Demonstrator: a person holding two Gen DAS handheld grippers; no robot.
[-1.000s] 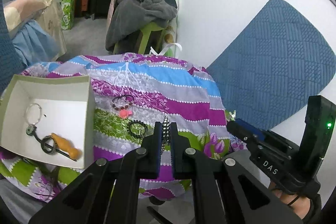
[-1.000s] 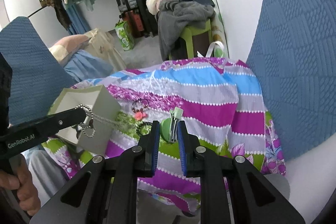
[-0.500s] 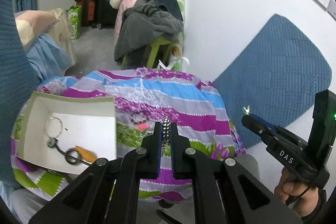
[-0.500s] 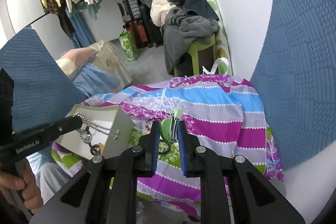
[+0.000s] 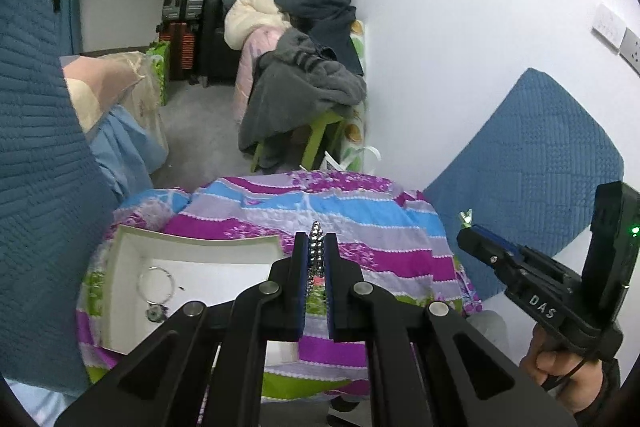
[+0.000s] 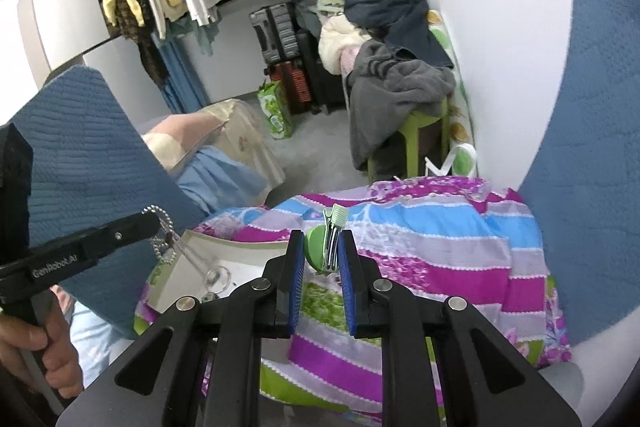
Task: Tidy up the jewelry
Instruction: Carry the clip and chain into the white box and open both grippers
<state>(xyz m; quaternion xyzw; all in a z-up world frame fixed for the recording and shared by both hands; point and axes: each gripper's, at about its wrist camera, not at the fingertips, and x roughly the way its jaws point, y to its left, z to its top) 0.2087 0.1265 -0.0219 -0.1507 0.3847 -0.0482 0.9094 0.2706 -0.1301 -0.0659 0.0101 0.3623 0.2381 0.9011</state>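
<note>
now your left gripper [image 5: 313, 245], low centre of frame, pinches a ball chain [image 5: 315, 247] above the white box [image 5: 120, 267]; your right gripper [image 6: 319, 251] clamps a green hair clip [image 6: 326, 247].

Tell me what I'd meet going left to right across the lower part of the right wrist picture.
The left tongs gripping a ball chain → the white box → the right tongs clamped on a green hair clip → the striped cloth → a blue quilted cushion.
</note>
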